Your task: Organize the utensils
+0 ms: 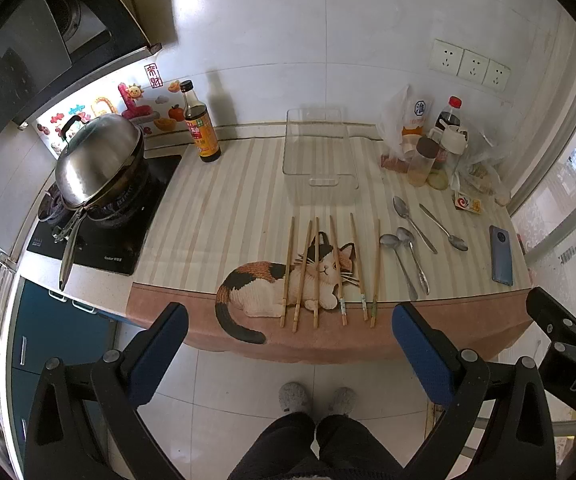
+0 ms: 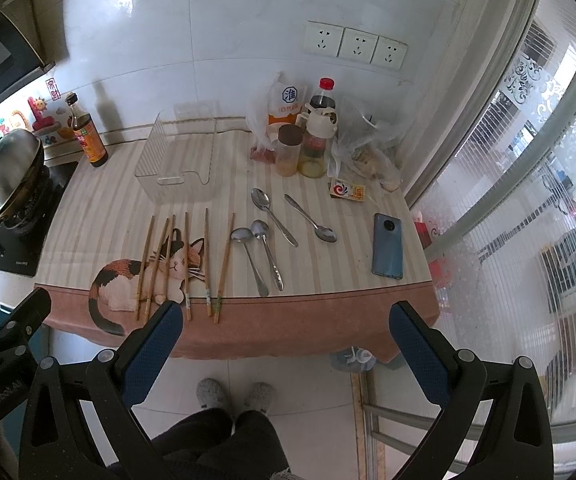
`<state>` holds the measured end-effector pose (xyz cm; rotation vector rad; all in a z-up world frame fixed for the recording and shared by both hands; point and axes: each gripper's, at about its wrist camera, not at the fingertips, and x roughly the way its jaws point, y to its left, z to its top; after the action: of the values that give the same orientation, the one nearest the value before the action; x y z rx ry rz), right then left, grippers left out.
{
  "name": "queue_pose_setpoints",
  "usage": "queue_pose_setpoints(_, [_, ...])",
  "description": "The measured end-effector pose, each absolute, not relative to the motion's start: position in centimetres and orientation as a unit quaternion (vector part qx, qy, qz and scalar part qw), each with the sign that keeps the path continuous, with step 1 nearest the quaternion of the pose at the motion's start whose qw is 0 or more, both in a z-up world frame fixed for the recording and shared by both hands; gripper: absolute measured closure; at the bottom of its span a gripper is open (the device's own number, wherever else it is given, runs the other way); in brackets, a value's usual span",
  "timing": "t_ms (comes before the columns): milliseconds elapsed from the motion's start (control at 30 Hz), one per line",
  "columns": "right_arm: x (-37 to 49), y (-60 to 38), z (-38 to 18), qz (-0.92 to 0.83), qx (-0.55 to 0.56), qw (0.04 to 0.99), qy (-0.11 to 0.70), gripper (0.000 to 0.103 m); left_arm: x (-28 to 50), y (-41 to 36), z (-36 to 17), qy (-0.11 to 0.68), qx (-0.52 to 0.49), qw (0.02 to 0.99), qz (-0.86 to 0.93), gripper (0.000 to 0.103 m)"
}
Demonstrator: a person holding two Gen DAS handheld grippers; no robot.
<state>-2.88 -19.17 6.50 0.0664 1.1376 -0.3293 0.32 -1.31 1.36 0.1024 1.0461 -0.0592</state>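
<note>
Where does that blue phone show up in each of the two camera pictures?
Left wrist view: the phone lies far right, near the table's right edge.
Right wrist view: the phone sits right of centre, right of the spoons.
Shared landmark: the small orange-and-white box behind it.

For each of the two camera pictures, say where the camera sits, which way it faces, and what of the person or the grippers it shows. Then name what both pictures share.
Left wrist view: sits on the left gripper, off the table's near edge, facing the chopsticks; its open fingers, legs and slippers show.
Right wrist view: sits on the right gripper, further right, facing the spoons and phone; open fingers, legs show.
Shared: clear box, chopsticks, spoons, cat cloth.
</note>
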Motion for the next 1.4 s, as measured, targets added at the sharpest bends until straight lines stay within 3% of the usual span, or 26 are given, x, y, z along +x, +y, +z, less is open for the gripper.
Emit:
queue_pose_setpoints(600, [-2.5, -19.3, 6.6, -0.155, 0.034, 0.83, 0.535, 0.0, 2.3, -1.7, 1.6, 0.494, 0.04, 0.868, -0.028, 0.0])
queue_pose_setpoints(933, [1.7, -21.4, 1.8, -0.131, 0.084, 0.832, 0.533, 0.001, 8.3, 0.8, -5.0, 0.484, 0.043, 0.871, 0.067, 0.0])
queue_pose_setpoints(1000, [2.9, -21.6, -0.3, -0.118, 0.096, 0.825, 0.544, 0.005, 9.4, 1.3, -6.7, 0.498, 0.04, 0.863, 0.075, 0.0])
queue_pose_setpoints(1133, [5.5, -21.5, -5.0, -0.094, 0.107, 0.805, 0.577, 0.026, 12.5, 2.3, -11.2, 0.54, 0.036, 0.836, 0.083, 0.0])
queue_pose_setpoints(1233, [7.1, -21.3, -8.8, -0.083, 0.121, 0.783, 0.604, 0.034, 14.7, 2.8, -15.1, 0.58, 0.022, 0.811, 0.069, 0.003])
queue_pose_setpoints(1400, [9.3, -21.6, -15.6, -0.085, 0.153, 0.744, 0.644, 0.055, 17.5, 2.6, -22.3, 0.653, 0.023, 0.756, 0.029, 0.04])
